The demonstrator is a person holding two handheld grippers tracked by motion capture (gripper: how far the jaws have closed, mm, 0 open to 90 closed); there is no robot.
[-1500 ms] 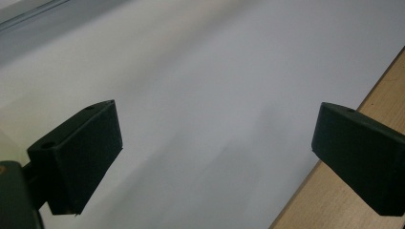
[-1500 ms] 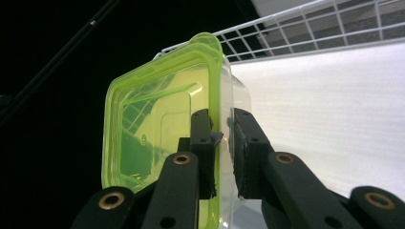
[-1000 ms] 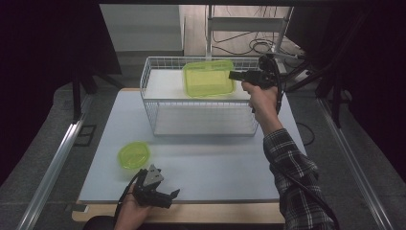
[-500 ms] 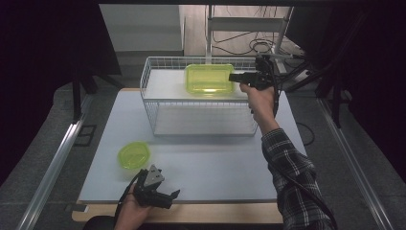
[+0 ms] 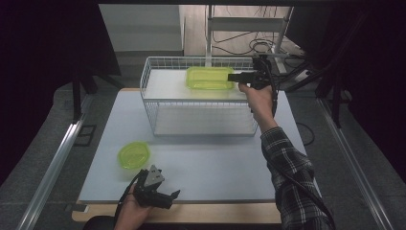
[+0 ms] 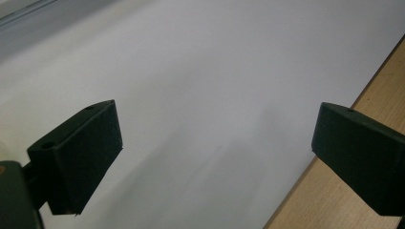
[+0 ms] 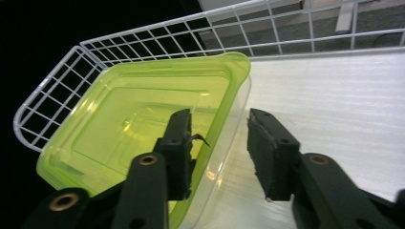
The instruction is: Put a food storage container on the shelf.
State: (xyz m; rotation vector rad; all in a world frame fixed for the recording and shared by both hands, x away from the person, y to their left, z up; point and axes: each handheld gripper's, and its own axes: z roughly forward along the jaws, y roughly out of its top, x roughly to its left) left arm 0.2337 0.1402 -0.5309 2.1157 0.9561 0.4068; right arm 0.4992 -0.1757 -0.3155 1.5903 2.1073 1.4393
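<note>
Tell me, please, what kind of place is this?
Probably a lab or workshop bench set up for recording. A white board lies on a wooden table, dark screens stand around it, and cables lie on the floor behind a white wire rack.

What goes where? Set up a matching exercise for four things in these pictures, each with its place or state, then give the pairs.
1. rectangular yellow-green plastic container
2. round yellow-green plastic lid
3. left gripper
4. right gripper

A. open, at the table's near edge
B. flat on the white table sheet
C. on top of the white wire rack
D. fingers astride the container's wall, just opening

Pairs: 1-C, 2-B, 3-A, 4-D
</note>
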